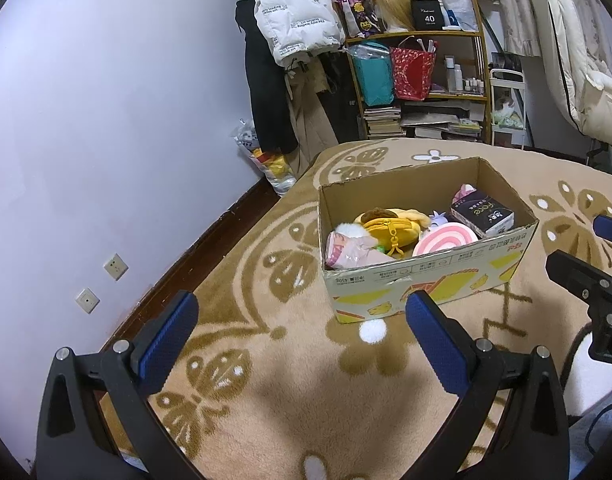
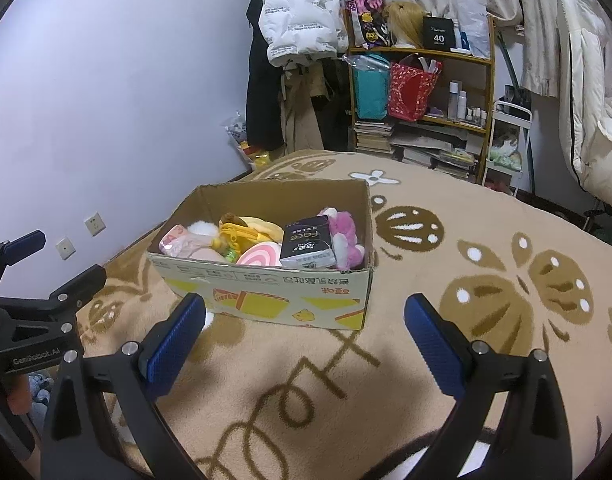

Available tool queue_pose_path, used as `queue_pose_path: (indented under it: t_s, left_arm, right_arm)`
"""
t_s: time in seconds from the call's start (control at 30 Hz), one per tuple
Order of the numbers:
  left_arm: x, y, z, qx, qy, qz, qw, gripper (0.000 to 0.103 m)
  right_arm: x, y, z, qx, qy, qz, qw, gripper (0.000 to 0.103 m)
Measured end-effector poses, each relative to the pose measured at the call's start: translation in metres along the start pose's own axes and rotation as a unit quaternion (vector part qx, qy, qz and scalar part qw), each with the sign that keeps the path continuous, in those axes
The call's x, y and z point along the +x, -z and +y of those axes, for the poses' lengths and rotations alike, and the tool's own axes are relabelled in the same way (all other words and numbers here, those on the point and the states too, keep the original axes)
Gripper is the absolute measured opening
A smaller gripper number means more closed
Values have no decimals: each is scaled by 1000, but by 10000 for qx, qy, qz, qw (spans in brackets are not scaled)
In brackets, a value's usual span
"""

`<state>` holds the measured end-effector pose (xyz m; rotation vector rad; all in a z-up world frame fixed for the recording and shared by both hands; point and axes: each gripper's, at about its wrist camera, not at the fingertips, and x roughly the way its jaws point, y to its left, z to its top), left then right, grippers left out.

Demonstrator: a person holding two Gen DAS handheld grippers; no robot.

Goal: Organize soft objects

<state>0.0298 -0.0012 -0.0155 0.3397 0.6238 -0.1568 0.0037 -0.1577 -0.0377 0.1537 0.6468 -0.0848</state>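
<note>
Cardboard box (image 2: pixel 266 292) sits on the patterned blanket (image 2: pixel 445 240), ahead of both your tools, already holding the soft things. Left gripper (image 1: pixel 302 328) and right gripper (image 2: pixel 306 326) both hang short of the box with jaws spread wide, nothing between the blue pads (image 2: pixel 174 336).

Contents, left to right in the right wrist view:
- pink wrapped pack (image 2: pixel 178 242), crinkly film, likely slippery
- yellow zip pouch (image 2: pixel 238 234), limp; take it by the body, not the zipper pull
- pink swirl cushion (image 2: pixel 262 258), squashy, light; pinch at the rim
- dark tissue pack (image 2: pixel 307 246), soft brick; grip across its short sides
- pink plush (image 2: pixel 345 236), against the right wall, fluffy; bite deep into the body, not just the fur

All look light, and none looks fragile. Things are crowded and touching, so expect neighbours to drag along.
</note>
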Motion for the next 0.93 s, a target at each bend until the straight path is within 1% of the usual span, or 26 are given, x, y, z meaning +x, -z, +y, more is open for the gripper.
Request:
queue_pose_path:
  t_s: [0.7, 0.93]
  left_arm:
    - [1, 0, 1, 10, 20, -12, 10000, 102]
    - [1, 0, 1, -17, -46, -22, 10000, 102]
  right_arm:
    - [1, -1, 0, 12, -29, -18, 10000, 103]
    - [1, -1, 1, 24, -20, -22, 10000, 103]
